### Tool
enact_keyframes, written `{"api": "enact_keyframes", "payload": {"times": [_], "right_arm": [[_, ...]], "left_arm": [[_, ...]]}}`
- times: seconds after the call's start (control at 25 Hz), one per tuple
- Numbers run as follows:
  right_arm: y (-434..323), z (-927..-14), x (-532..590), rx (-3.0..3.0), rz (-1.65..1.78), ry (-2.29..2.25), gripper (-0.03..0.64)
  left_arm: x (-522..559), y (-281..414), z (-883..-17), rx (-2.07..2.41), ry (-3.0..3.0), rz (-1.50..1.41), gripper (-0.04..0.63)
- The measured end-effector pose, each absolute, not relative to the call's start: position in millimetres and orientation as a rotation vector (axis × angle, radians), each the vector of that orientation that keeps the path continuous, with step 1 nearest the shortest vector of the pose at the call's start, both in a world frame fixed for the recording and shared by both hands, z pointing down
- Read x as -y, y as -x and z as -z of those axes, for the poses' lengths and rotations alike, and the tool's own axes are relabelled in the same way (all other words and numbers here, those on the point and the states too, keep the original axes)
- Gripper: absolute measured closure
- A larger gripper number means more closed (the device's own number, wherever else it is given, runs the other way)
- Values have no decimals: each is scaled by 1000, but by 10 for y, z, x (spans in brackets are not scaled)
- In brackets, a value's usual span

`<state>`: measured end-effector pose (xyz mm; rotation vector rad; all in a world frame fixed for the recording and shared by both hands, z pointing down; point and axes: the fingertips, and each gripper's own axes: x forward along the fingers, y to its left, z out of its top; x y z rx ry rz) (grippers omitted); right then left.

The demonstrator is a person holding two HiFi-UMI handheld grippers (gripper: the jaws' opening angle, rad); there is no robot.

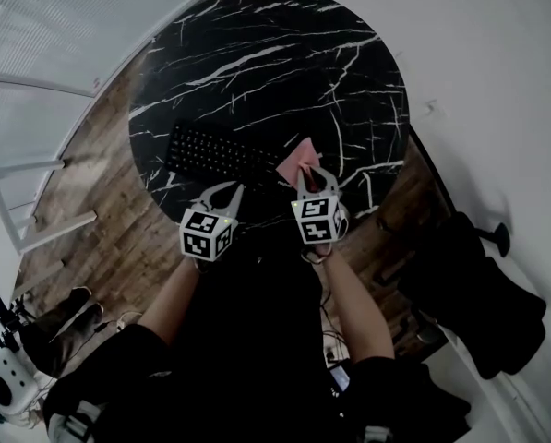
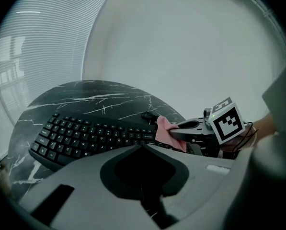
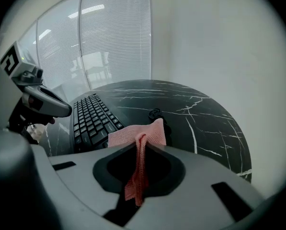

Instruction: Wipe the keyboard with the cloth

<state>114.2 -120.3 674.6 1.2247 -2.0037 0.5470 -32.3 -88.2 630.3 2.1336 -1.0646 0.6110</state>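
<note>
clamps the pink cloth in the closed right gripper, by the 3 o'clock end of the keyboard on the marble table. holds the left gripper closed on nothing at the keyboard's 6 o'clock, not bracing it. likely risks: shoving the unheld keyboard toward 9 o'clock, scraping keys with bare jaw tips where little cloth protrudes, snagging the coiled cable at the cloth's 12 o'clock.
</note>
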Motion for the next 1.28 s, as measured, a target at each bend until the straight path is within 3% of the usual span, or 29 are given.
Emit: {"api": "enact_keyframes", "payload": {"times": [1.28], "right_arm": [[333,-6766,1701,2048,-509,-1171,598]], "left_arm": [[1466,1496,-6401,1079,-2111,-595,595]]}}
